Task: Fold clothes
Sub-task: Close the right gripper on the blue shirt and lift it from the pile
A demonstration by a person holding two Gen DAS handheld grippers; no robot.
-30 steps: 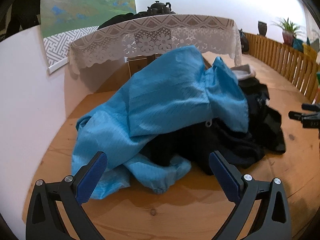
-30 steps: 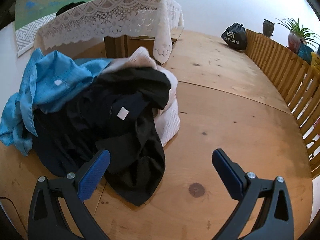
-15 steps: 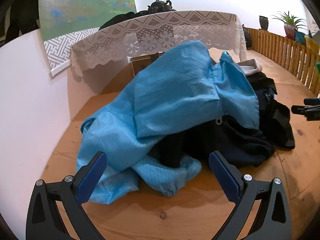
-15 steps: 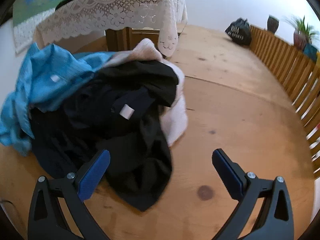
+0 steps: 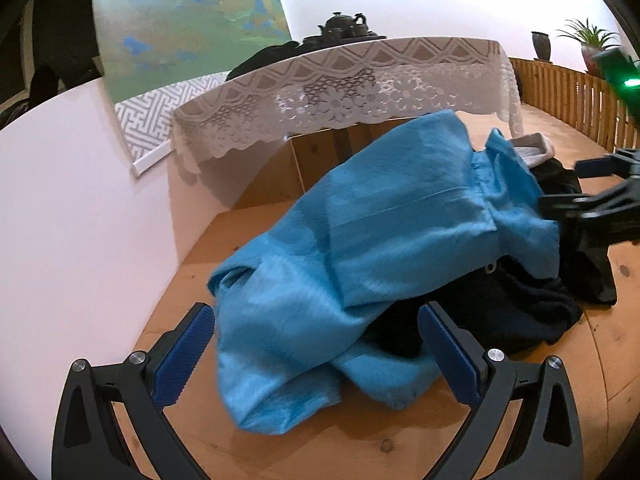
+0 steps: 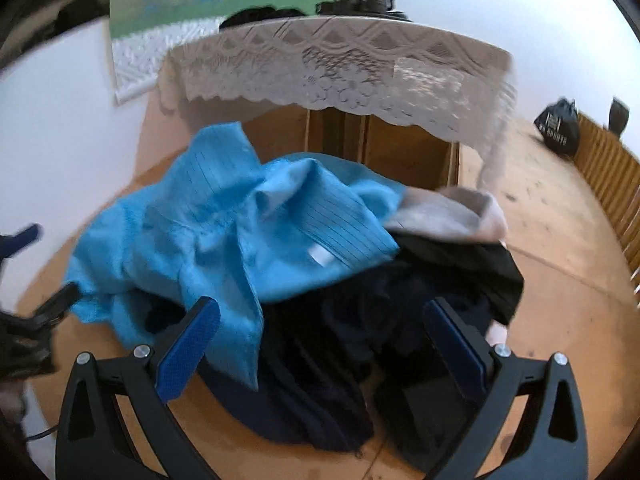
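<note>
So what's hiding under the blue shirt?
Dark clothes poke out from under the blue shirt, and a pale garment shows behind. How far they reach underneath is covered.

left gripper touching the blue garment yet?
Cannot tell. In the left wrist view the open left gripper frames the blue garment, but motion blur hides any contact.

Bright blue garment [image 5: 400,240] with fine stripes, dark navy clothes [image 6: 320,360], white lace tablecloth [image 5: 340,92].
</note>
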